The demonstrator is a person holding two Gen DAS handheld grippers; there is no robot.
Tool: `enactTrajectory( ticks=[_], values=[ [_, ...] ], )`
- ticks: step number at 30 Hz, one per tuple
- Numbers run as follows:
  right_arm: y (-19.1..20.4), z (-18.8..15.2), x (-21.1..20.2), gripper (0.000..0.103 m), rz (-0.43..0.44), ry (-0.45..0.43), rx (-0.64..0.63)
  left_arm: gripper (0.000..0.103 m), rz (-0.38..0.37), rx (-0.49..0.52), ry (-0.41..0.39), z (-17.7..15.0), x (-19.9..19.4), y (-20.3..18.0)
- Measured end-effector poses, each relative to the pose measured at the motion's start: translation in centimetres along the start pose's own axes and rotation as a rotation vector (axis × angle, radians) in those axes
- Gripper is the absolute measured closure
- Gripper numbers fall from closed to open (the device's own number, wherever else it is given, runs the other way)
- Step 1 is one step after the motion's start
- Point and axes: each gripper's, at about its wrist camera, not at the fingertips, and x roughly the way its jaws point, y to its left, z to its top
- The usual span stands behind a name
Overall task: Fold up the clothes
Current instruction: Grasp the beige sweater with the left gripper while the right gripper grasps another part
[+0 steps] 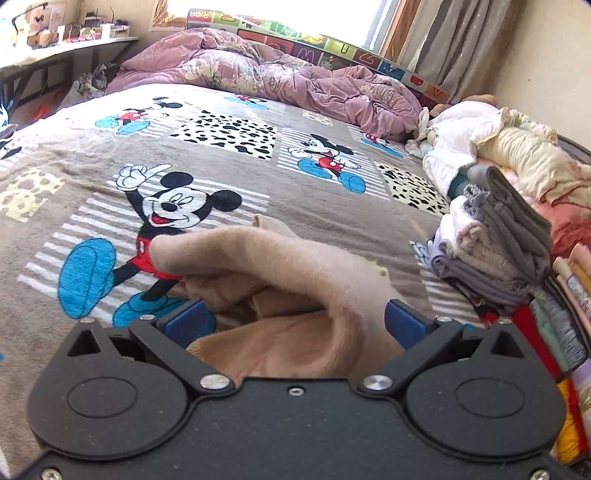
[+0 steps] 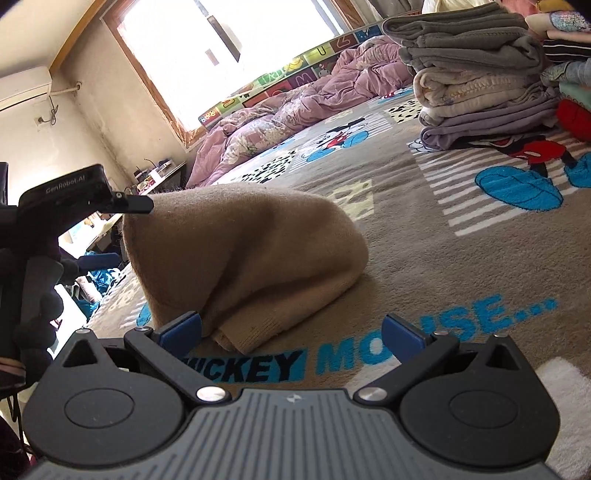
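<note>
A tan sweater (image 2: 251, 258) lies bunched mid-frame on the cartoon-print bed (image 2: 424, 236); left gripper (image 1: 293, 317) spread around it, right gripper (image 2: 291, 328) spread, empty.

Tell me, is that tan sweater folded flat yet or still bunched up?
Bunched up. The tan sweater humps high off the Mickey Mouse blanket, one end lifted at the left claw, unlike the flat folded stack.

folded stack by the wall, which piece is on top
The dark grey garment tops the folded stack. Beneath it come a cream ribbed piece and a lilac one at the bottom, resting on the Mickey blanket.
</note>
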Motion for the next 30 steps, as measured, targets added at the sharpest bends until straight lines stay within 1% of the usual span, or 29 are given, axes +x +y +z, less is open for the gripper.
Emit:
enactTrajectory(
  ticks=[2,4,5,6,7,8,9,10,11,12,14,15,17,19,20,24,25,30],
  values=[
    [-0.3,0.3,0.1,0.0,-0.004,0.013,0.006,0.0,0.002,-0.04,0.012,1.2,1.2,0.1],
    [-0.7,0.4,0.0,0.0,0.018,0.008,0.027,0.0,0.034,-0.076,0.024,2.2,2.7,0.5],
    [-0.9,0.4,0.0,0.0,0.029,0.006,0.038,0.001,0.046,-0.104,0.044,2.6,3.5,0.8],
    [-1.1,0.4,0.0,0.0,0.032,0.005,0.049,0.004,0.05,-0.138,0.07,2.8,4.4,1.2],
    [-1.1,0.4,0.1,0.0,0.029,0.006,0.051,0.008,0.042,-0.16,0.092,2.9,5.0,1.4],
    [-1.2,0.4,0.2,0.0,0.025,0.006,0.053,0.027,0.019,-0.165,0.107,2.7,5.3,1.4],
    [-1.2,0.4,0.3,0.0,0.024,0.007,0.051,0.05,-0.005,-0.17,0.122,2.5,5.6,1.3],
    [-1.3,0.3,0.3,0.0,0.028,0.006,0.05,0.057,-0.028,-0.175,0.136,2.4,5.9,1.3],
    [-1.3,0.3,0.3,0.0,0.034,0.002,0.049,0.067,-0.038,-0.146,0.134,2.2,5.9,0.9],
    [-1.3,0.3,0.3,0.0,0.034,0.0,0.051,0.073,-0.028,-0.066,0.106,1.9,5.5,0.0],
    [-1.5,0.4,0.2,0.0,0.033,-0.004,0.056,0.08,-0.024,0.114,0.048,0.8,4.2,-1.9],
    [-1.6,0.4,0.1,0.0,0.035,-0.009,0.063,0.083,-0.037,0.203,0.023,0.0,3.5,-2.6],
    [-2.0,0.6,-0.2,0.0,0.039,-0.025,0.087,0.085,-0.089,0.369,-0.011,-2.1,2.0,-3.2],
    [-2.3,0.8,-0.6,0.0,0.043,-0.042,0.106,0.086,-0.111,0.557,-0.04,-4.8,0.5,-3.8],
    [-2.5,1.0,-0.9,0.0,0.049,-0.053,0.118,0.086,-0.126,0.632,-0.043,-6.0,-0.1,-3.9],
    [-3.2,1.2,-1.8,0.0,0.073,-0.086,0.159,0.087,-0.202,0.84,-0.003,-11.3,-2.6,-3.4],
    [-3.4,1.2,-1.9,0.0,0.079,-0.088,0.167,0.087,-0.219,0.877,0.007,-12.5,-3.3,-3.3],
    [-3.8,1.0,-2.4,0.0,0.115,-0.094,0.208,0.088,-0.297,0.989,0.069,-18.5,-5.9,-3.4]
  ],
)
